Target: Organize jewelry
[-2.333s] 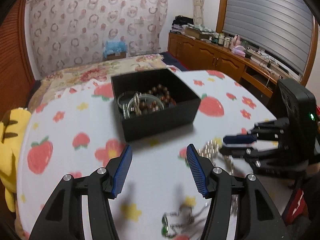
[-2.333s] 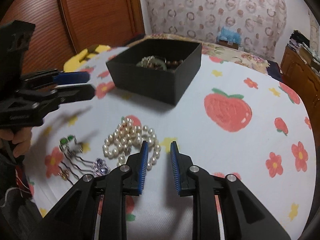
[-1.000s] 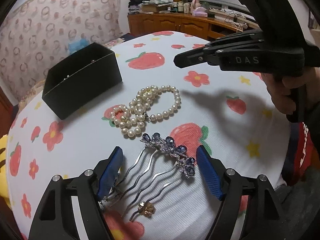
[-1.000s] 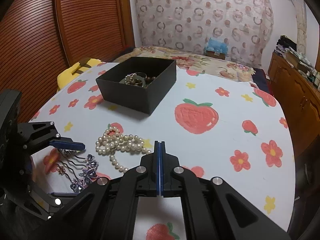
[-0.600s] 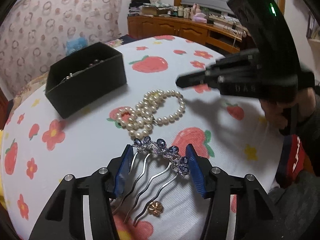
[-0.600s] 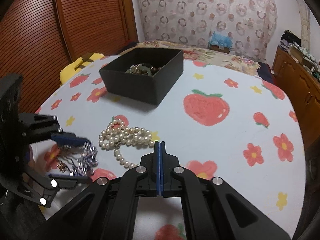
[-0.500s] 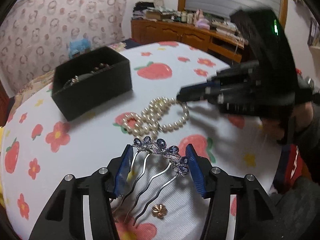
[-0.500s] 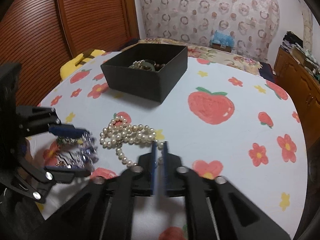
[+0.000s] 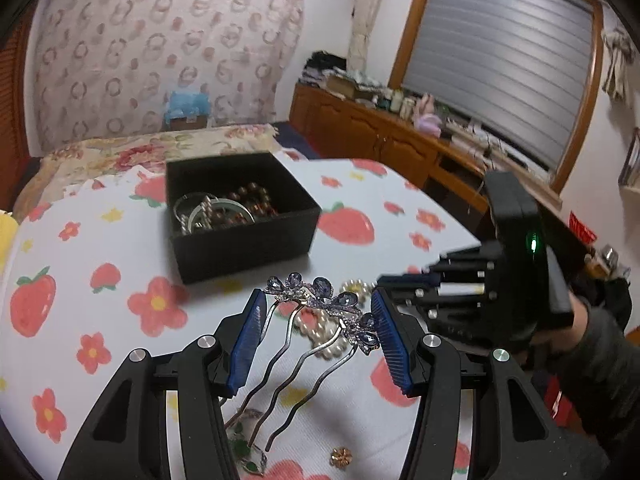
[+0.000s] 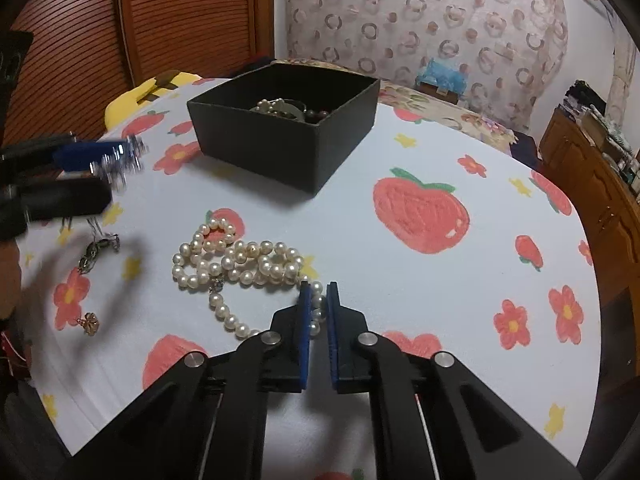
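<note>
- So, the left gripper [image 9: 318,330] has the hair comb [image 9: 320,304] pinched crosswise between its blue fingers [image 9: 246,340]. The jeweled blue top spans from one pad to the other and the wavy metal prongs hang down toward the camera.
- That comb is lifted clear of the worktop [image 9: 100,248], over the strawberry-and-flower cloth. In the right wrist view it's just a blurry sparkle at the left gripper's tips [image 10: 120,164].
- The right gripper [image 10: 318,312] is nearly closed and its fingers are closing right now. A strand of the pearl necklace [image 10: 240,260] sits in the narrow gap between them. I honestly can't tell whether the pads are pressing on the pearls yet.
- The rest of the pearl necklace lies in a loose heap on the cloth, in front of the black box [image 10: 280,140].
- That box is open on top and already holds a brown bead bracelet [image 9: 252,200], silver bangles [image 9: 208,210] and some pearls.
- Loose bits on the cloth near the left gripper: a small gold flower piece [image 10: 89,323] and a green-stoned item [image 9: 244,452].
- A hand in a dark sleeve [image 9: 600,352] holds the right gripper, seen at the right edge of the left wrist view.
</note>
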`<state>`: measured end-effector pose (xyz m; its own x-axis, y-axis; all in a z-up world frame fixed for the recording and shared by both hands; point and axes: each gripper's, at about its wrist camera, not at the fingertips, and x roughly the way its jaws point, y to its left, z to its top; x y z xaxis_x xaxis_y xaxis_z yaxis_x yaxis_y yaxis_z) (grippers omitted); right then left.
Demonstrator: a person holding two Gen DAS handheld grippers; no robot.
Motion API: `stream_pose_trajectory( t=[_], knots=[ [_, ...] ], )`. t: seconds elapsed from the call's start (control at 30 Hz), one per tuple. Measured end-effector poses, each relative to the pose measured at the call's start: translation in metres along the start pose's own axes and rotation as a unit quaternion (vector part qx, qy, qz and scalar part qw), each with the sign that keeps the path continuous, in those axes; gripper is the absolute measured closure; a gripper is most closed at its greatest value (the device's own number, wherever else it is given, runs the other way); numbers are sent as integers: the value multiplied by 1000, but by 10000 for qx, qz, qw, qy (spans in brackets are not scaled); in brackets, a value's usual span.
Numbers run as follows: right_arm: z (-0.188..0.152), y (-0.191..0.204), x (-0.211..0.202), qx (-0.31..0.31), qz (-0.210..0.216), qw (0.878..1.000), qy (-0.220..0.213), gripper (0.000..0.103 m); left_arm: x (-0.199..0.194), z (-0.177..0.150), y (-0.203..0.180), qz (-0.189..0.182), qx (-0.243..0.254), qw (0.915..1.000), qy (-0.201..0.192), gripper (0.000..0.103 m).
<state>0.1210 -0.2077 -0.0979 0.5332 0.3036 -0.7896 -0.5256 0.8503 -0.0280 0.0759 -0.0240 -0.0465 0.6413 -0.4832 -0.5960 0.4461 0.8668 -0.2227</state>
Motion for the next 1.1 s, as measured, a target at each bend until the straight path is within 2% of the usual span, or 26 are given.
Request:
stream_pose_trajectory(
  t=[0.37,0.6,1.1],
  knots=[
    [24,-4,-37,25,-23,9982,-606,95,-10,27,9,173,-42,9994,-286,51],
    [58,2,-67,-117,-13,9946,-1031,95,-9,43,15,436,71,9986,-287,51],
    [131,2,-119,-363,-66,9837,-1758,95,-5,74,36,753,58,9963,-408,51]
  ],
)
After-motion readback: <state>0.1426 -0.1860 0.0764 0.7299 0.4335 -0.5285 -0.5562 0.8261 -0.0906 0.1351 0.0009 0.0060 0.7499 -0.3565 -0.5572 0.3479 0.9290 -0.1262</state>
